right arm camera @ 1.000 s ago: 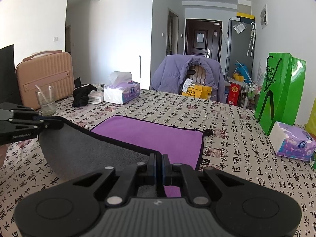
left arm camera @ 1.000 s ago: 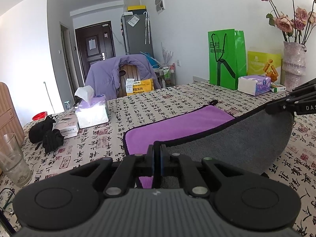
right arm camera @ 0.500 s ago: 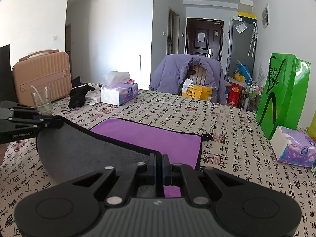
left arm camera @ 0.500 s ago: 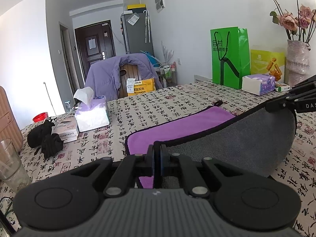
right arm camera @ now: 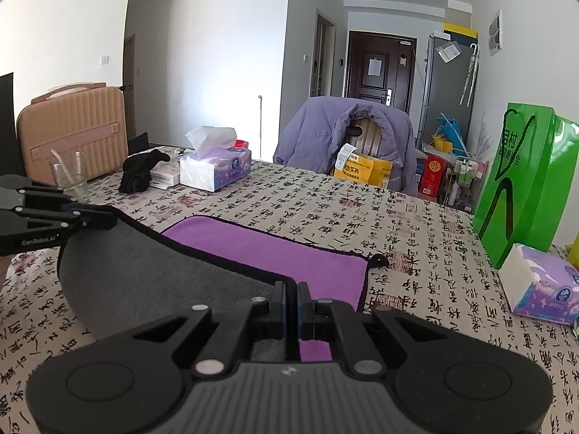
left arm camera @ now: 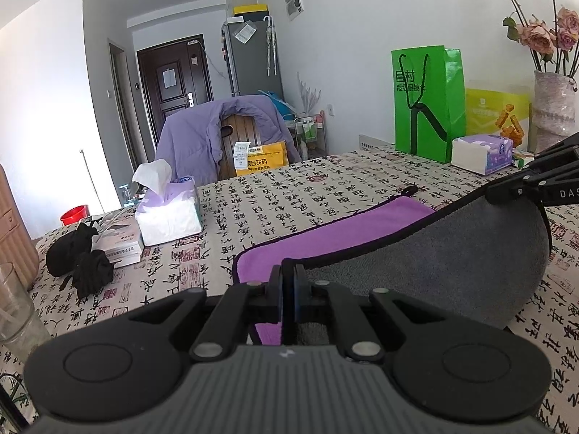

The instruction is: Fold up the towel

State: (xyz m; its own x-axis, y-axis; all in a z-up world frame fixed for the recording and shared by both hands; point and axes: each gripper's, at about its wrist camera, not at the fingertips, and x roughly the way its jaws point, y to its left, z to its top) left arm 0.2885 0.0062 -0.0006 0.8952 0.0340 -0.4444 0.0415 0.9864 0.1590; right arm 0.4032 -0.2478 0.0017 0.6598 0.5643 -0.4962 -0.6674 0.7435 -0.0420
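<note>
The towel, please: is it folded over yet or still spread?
Partly folded: both tongs hold the towel near edge raised, grey underside showing; the purple far half lies flat.

My left gripper (left arm camera: pixel 288 282) has its jaws pressed together on a near corner of the towel (left arm camera: pixel 452 253), held raised above the table; my right gripper (right arm camera: pixel 290 300) is clamped the same way on the other near corner. Each sits level and points forward; each shows at the edge of the other's view, well apart.
</note>
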